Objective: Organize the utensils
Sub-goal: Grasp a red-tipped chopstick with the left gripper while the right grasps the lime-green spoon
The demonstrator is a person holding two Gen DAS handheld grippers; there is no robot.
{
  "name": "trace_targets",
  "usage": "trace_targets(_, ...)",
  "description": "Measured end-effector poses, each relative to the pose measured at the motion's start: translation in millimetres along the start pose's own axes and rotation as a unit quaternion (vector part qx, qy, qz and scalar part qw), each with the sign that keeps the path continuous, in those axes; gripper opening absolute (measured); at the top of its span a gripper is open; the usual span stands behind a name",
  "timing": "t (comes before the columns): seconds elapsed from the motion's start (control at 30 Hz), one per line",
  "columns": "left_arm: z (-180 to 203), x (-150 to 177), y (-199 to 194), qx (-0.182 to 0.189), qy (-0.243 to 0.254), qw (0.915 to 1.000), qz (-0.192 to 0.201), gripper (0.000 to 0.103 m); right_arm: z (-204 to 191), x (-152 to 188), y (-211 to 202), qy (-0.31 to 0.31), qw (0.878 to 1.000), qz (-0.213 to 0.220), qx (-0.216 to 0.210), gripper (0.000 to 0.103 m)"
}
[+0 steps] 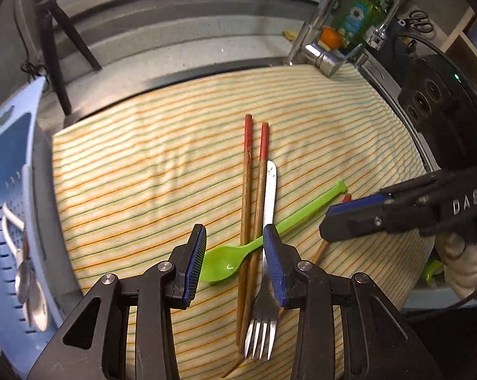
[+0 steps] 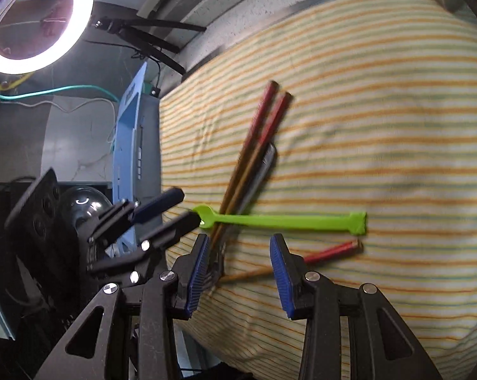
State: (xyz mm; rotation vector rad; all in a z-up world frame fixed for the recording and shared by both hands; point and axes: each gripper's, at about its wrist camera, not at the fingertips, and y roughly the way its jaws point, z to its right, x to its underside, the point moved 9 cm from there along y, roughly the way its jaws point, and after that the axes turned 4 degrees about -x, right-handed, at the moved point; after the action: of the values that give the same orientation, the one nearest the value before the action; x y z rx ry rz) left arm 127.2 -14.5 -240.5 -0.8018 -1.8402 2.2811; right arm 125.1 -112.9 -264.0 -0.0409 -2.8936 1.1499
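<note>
I am holding my left hand-held gripper (image 1: 234,247) tilted steeply down over a striped cloth (image 1: 137,171) that is covering the worktop. Its blue pads are standing apart with nothing pinched between them; below the gap I am seeing the bowl of a green plastic spoon (image 1: 225,261), two red-tipped chopsticks (image 1: 249,209) and a metal fork (image 1: 263,316).

The two chopsticks are lying side by side, almost touching, with their red ends pointing away from me. The fork is lying just beside them on the right, tines toward me, its handle running up alongside them. The green spoon is lying across the pair and the fork, its handle stretching off to the right. A third chopstick (image 2: 330,251) is lying apart from the pair, near the end of the spoon's handle, partly hidden behind my right hand-held gripper (image 2: 238,264).

That right gripper is also spread, its pads gripping nothing, and it is hovering over the cloth near the fork's tines and the lone chopstick. In its view my left gripper is coming in from the left, its tips just by the spoon's bowl.

At the left edge of the cloth a blue perforated basket (image 1: 20,190) is standing, with two spoons (image 1: 29,288) inside it.
</note>
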Motion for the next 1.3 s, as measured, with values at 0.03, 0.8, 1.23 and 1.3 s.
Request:
trace_targets(0.03, 0, 1, 3, -0.001, 0.005, 1.0000, -0.006, 0.036, 3, 1, 3, 0.003, 1.000, -0.001, 0.004, 0.036)
trace_targets(0.8, 12, -7, -3, -0.005, 0.036, 0.9991, -0.019, 0.036, 29, -24, 6, 0.101, 0.993, 0.051, 0.023, 0.036)
trace_targets(1.23, 19, -26, 37, -0.063, 0.108, 0.9910, -0.046, 0.018, 24, -42, 9, 0.104, 0.987, 0.082, 0.087, 0.032)
trace_targets(1.3, 18, -28, 38, -0.071, 0.115, 0.9898, -0.045, 0.016, 24, -46, 9, 0.093, 0.986, 0.084, 0.112, 0.025)
